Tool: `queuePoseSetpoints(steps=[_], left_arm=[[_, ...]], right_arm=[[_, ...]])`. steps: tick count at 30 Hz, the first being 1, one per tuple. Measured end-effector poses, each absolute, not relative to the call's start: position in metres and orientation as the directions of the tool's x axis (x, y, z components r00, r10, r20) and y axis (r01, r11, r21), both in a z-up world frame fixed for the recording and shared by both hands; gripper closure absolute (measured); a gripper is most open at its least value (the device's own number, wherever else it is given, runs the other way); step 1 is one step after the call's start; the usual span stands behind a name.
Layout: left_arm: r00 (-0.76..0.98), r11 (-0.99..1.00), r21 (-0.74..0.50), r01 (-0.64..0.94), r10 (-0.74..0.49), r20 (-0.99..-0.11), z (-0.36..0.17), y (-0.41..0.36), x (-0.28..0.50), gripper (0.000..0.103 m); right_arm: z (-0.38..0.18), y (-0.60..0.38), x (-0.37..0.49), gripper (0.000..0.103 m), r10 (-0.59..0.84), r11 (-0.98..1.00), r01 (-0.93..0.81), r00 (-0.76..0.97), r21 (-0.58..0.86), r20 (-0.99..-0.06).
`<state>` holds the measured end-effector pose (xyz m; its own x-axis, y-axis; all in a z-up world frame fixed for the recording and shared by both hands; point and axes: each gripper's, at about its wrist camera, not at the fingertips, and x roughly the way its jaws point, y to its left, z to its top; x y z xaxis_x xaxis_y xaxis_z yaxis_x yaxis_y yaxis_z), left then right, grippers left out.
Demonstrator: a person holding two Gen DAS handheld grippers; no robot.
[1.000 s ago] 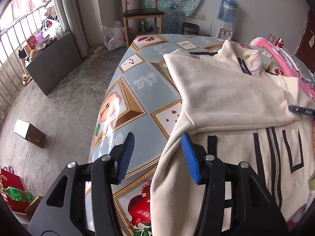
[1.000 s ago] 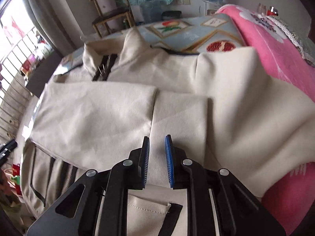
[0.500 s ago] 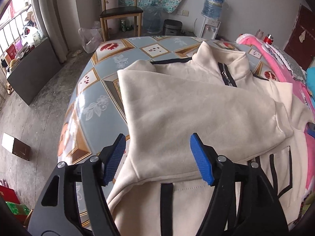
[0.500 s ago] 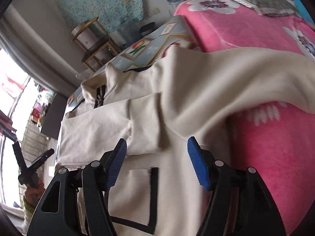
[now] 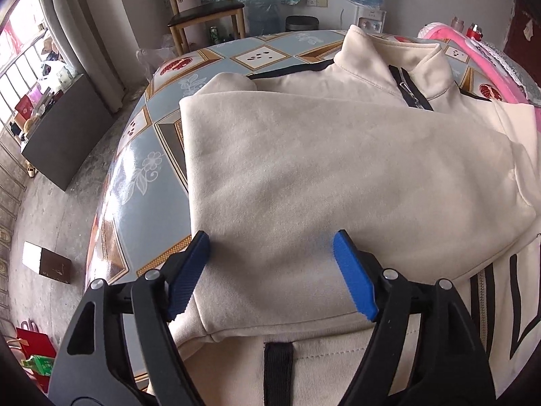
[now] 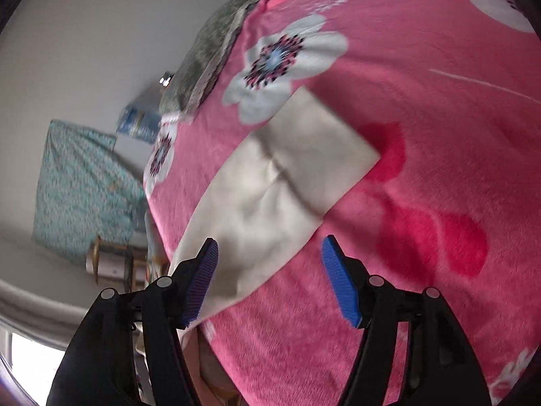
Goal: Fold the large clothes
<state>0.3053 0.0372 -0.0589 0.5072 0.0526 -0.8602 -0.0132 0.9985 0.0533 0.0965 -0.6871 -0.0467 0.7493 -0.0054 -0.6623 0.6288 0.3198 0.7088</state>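
Two grippers, both with fingers spread and nothing between them. My left gripper (image 5: 270, 274) hovers over the cream jacket (image 5: 338, 182), which lies across the patterned counter (image 5: 145, 155) with its collar at 12 o'clock and one sleeve already folded over the chest. My right gripper (image 6: 267, 277) points at the other sleeve (image 6: 287, 176), which trails off onto the pink floral blanket (image 6: 422, 135) toward 1 o'clock; that view is blurred, so I cannot tell how close the fingers are to the cloth.

Risks, as I judge them:
- The plush blanket may drag on the sleeve; a pull from the cuff could tug the whole jacket toward the bed and undo the fold already laid.
- A shallow pinch on thick fleece may slip mid-lift.
- A deep pinch could catch the blanket along with the sleeve.
- The jacket's left edge sits near the counter rim at 9 o'clock; any sideways shift could let it slide off.
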Motion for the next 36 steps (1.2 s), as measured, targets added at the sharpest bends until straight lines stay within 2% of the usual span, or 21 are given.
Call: queuePoseSetpoints(steps=[4, 7, 9, 12, 15, 19, 24, 28, 31, 33, 36], left_arm=[[0.507, 0.999, 0.050, -0.017, 0.052, -0.860, -0.059, 0.038, 0.306, 0.031], [0.506, 0.999, 0.047, -0.018, 0.049, -0.861, -0.059, 0.039, 0.306, 0.031], [0.504, 0.999, 0.047, -0.020, 0.051, -0.862, -0.059, 0.039, 0.306, 0.031], [0.507, 0.999, 0.047, -0.017, 0.049, -0.861, -0.059, 0.039, 0.306, 0.031], [0.506, 0.999, 0.046, -0.009, 0.045, -0.861, -0.059, 0.038, 0.306, 0.031], [0.502, 0.999, 0.043, -0.004, 0.039, -0.864, -0.059, 0.039, 0.307, 0.031], [0.504, 1.000, 0.022, -0.003, 0.020, -0.864, -0.058, 0.042, 0.307, 0.031], [0.511, 0.999, -0.034, 0.004, -0.032, -0.859, -0.053, 0.049, 0.304, 0.033], [0.521, 0.996, -0.089, 0.015, -0.084, -0.850, -0.046, 0.060, 0.299, 0.044], [0.527, 0.992, -0.128, 0.025, -0.122, -0.841, -0.040, 0.067, 0.293, 0.054], [0.535, 0.985, -0.169, 0.039, -0.163, -0.829, -0.032, 0.079, 0.281, 0.065]], right_arm=[[-0.072, -0.712, 0.098, 0.050, -0.050, 0.193, 0.665, 0.741, 0.722, -0.669], [-0.081, -0.728, 0.102, 0.067, -0.077, 0.177, 0.681, 0.730, 0.711, -0.679], [-0.078, -0.733, 0.105, 0.083, -0.100, 0.202, 0.695, 0.715, 0.690, -0.692], [-0.057, -0.732, 0.109, 0.088, -0.138, 0.260, 0.699, 0.710, 0.666, -0.691], [-0.004, -0.720, 0.114, 0.089, -0.215, 0.394, 0.679, 0.723, 0.619, -0.657], [0.087, -0.686, 0.131, 0.089, -0.261, 0.568, 0.597, 0.784, 0.567, -0.563], [0.177, -0.616, 0.159, 0.089, -0.166, 0.729, 0.416, 0.878, 0.544, -0.448], [0.228, -0.533, 0.180, 0.089, -0.016, 0.833, 0.216, 0.930, 0.509, -0.368], [0.249, -0.460, 0.197, 0.089, 0.138, 0.873, 0.039, 0.937, 0.487, -0.322], [0.251, -0.415, 0.207, 0.089, 0.233, 0.878, -0.063, 0.922, 0.475, -0.308], [0.236, -0.339, 0.225, 0.089, 0.374, 0.866, -0.198, 0.866, 0.459, -0.332]])
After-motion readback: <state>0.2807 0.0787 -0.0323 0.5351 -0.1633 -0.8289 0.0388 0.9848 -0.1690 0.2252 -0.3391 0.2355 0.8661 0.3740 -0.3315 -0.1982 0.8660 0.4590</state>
